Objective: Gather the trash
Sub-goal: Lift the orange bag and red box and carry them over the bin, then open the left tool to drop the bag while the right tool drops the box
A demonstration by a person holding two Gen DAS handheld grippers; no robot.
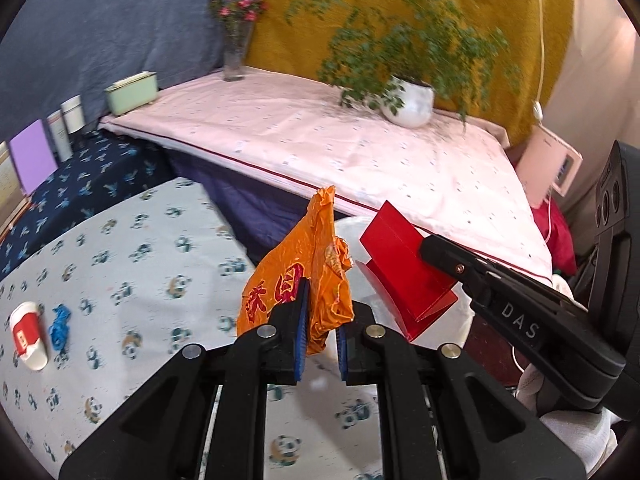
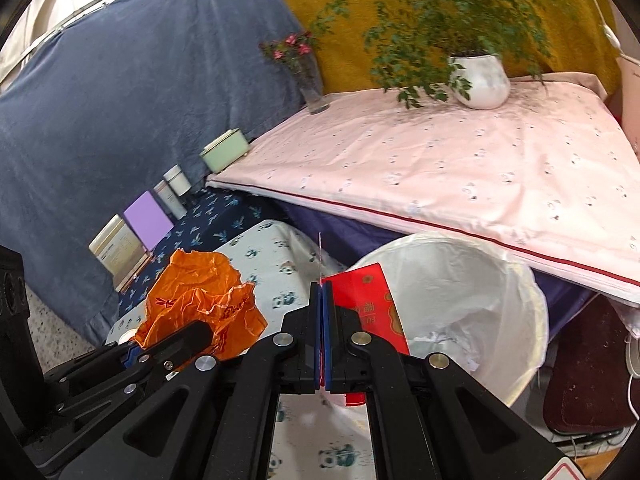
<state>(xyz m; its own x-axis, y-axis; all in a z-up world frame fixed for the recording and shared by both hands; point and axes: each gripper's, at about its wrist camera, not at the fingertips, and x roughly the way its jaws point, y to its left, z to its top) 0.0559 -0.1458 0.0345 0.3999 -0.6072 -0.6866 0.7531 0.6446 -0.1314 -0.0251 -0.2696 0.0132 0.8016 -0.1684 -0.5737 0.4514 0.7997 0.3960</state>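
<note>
My left gripper pinches a crumpled orange plastic bag. My right gripper clamps a red envelope just right of it, above the white-lined bin. A paper cup and blue scrap lie far left.

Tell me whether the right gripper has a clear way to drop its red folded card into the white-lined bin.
Probably yes. The right gripper is shut on the red folded card, right by the open mouth of the white-lined bin, and nothing lies between them. The left gripper, with its crumpled orange plastic bag, is off to the side.
</note>
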